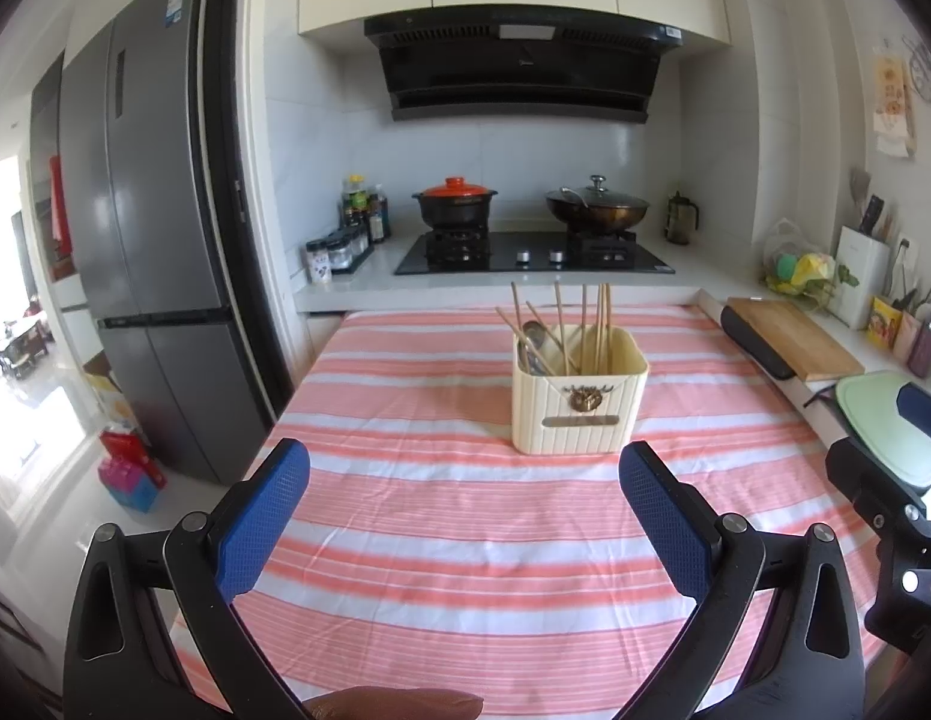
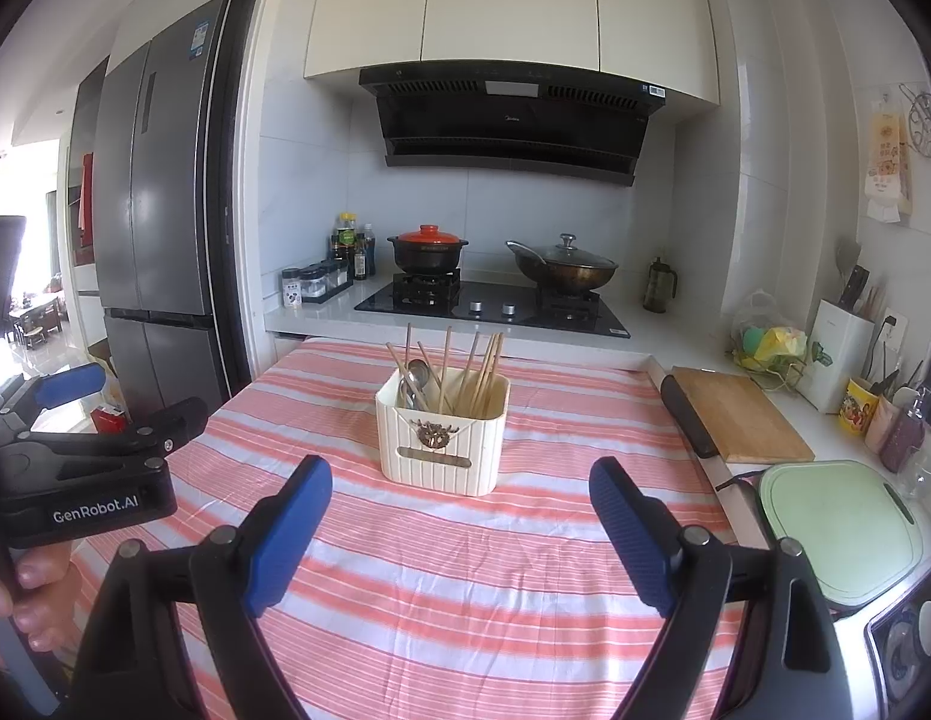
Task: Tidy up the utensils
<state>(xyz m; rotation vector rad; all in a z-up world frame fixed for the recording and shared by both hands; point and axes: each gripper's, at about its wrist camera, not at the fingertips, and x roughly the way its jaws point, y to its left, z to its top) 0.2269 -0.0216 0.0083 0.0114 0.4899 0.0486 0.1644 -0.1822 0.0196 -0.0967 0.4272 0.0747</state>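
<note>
A cream ribbed utensil holder (image 1: 579, 405) (image 2: 442, 441) stands upright near the middle of the striped tablecloth. Several wooden chopsticks (image 1: 597, 324) (image 2: 483, 369) and metal spoons (image 1: 534, 342) (image 2: 416, 381) stick out of it. My left gripper (image 1: 465, 480) hovers open over the cloth, short of the holder, nothing between its blue pads. My right gripper (image 2: 462, 498) is also open and empty, just in front of the holder. The left gripper's body (image 2: 87, 468) shows at the left edge of the right wrist view, held by a hand.
The table carries a pink and white striped cloth (image 1: 465, 540) (image 2: 465, 588). To the right lie a wooden cutting board (image 2: 741, 414) and a pale green board (image 2: 837, 528). Behind are a stove (image 2: 495, 306) with two pots, and a grey refrigerator (image 1: 141, 210) at the left.
</note>
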